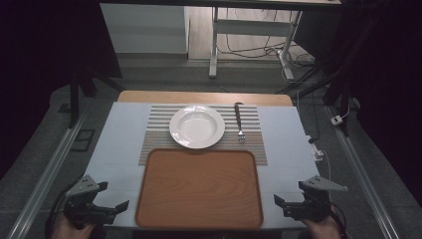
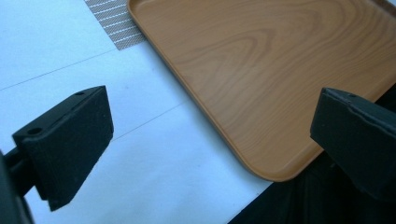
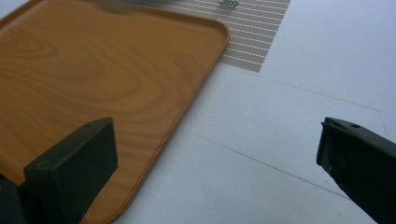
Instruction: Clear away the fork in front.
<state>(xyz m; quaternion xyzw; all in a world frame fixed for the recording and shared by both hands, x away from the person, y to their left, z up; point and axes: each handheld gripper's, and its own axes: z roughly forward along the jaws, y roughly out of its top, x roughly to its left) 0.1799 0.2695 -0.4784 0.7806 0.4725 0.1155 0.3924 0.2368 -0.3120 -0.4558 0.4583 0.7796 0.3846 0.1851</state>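
Nothing moved yet: both hand-held grippers, left [image 1: 107, 199] and right [image 1: 287, 199], wait wide and empty beside the bare tray [image 1: 199, 186]; plate [image 1: 197, 126] and fork [image 1: 239, 121] sit beyond on the mat [image 1: 157, 142]

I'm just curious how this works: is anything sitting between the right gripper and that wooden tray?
Nothing visible does. The right gripper hovers open just beside the wooden tray at its near right corner, with bare white table cover between them. The plate and fork lie beyond the tray on the striped placemat.
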